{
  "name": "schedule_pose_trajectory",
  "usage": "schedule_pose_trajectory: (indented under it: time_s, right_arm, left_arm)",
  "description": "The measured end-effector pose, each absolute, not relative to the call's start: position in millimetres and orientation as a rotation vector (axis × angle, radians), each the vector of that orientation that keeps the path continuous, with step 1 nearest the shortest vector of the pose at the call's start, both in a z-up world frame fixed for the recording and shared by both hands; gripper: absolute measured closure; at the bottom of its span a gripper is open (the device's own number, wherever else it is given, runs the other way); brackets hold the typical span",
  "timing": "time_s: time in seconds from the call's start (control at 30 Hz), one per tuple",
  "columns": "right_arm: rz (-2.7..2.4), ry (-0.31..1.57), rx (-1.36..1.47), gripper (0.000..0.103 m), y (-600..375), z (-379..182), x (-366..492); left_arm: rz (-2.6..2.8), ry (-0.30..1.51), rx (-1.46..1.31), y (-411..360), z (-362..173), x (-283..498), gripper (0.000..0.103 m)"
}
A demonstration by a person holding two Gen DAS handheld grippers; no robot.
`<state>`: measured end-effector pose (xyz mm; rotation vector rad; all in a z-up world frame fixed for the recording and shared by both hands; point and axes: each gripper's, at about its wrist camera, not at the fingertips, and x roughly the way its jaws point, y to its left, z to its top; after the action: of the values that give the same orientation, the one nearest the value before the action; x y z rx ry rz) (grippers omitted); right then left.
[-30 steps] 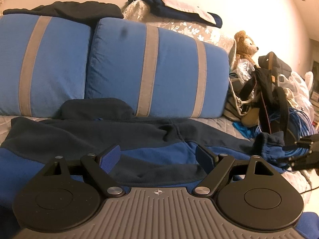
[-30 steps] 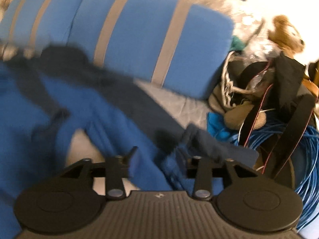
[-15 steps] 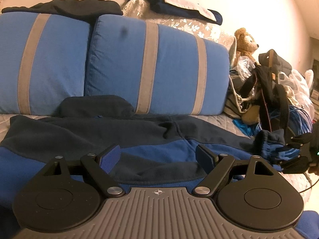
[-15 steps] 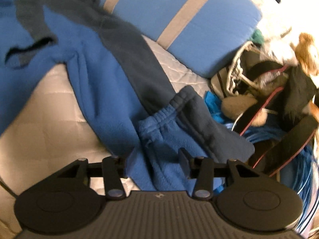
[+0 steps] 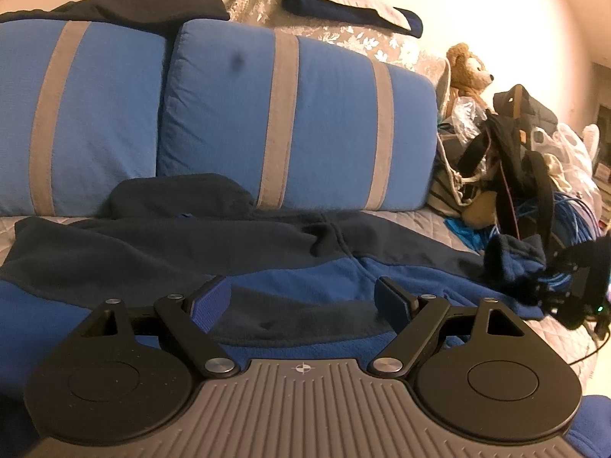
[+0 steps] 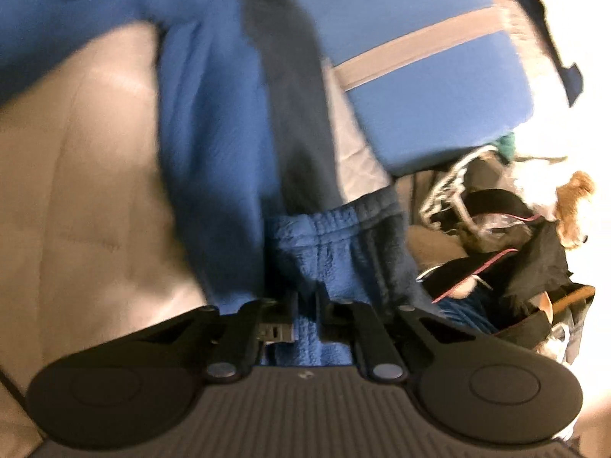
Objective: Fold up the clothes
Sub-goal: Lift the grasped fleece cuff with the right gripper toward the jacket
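A blue and dark navy fleece jacket (image 5: 267, 267) lies spread on the quilted bed, its hood toward the pillows. My left gripper (image 5: 303, 297) is open and empty, low over the jacket's body. My right gripper (image 6: 305, 313) is shut on the cuff end of the jacket's sleeve (image 6: 336, 236) and lifts it off the bed. The right gripper also shows in the left wrist view (image 5: 573, 290) at the far right, holding the sleeve end (image 5: 511, 259). The right wrist view is blurred.
Two blue pillows with grey stripes (image 5: 290, 122) stand behind the jacket. A pile with a teddy bear (image 5: 467, 68), black bag straps (image 5: 527, 175), plastic bags and blue cable (image 5: 576, 217) sits at the right. The pale quilted bed (image 6: 84, 191) lies left of the sleeve.
My right gripper has closed on the sleeve cuff and raised it, with the view swinging. The left gripper has stayed almost still and open.
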<state>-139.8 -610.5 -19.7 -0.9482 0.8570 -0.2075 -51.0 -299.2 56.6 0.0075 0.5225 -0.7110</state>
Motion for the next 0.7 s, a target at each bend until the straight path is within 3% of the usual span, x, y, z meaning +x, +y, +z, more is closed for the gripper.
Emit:
schedule_pose_trajectory:
  time_s: [0.33, 0.7]
  right_arm:
    - [-0.185, 0.693, -0.732, 0.095, -582, 39, -135]
    - [-0.093, 0.641, -0.55, 0.095, -552, 83, -107]
  left_arm:
    - [-0.768, 0.553, -0.068, -296, 55, -48, 0.02]
    - [-0.789, 0.561, -0.1, -298, 57, -48, 0.02]
